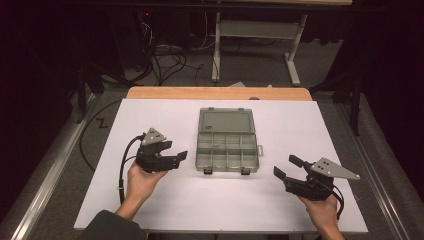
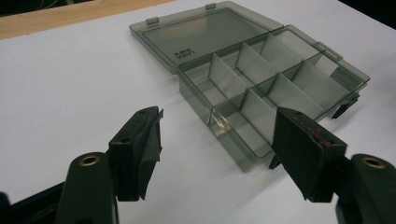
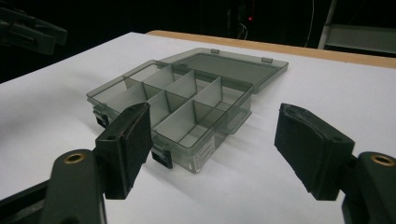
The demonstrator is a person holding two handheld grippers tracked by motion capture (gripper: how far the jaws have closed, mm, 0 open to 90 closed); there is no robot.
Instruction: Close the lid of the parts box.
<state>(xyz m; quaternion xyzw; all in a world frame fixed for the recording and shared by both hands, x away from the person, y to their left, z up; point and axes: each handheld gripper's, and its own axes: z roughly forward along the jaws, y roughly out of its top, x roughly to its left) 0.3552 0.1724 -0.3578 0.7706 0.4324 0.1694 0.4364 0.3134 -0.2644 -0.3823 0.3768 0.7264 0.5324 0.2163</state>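
Smoky grey translucent plastic compartment box, lid laid open flat behind it, divided tray empty; sits mid-bench on the white sheet. Left hand-held gripper just beside the box's left edge, jaws apart, clamped on nothing, hand beneath it. Right hand-held gripper near the front right corner, jaws apart, angled toward the box. Gripper views show black front latches and upright dividers. Wooden bench edge beyond.

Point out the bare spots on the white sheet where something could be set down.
Bare sheet lies in front of the open compartment box, between the left gripper and right gripper. The far corners either side of the box lid are bare too. It is tightest between each gripper and the box sides.
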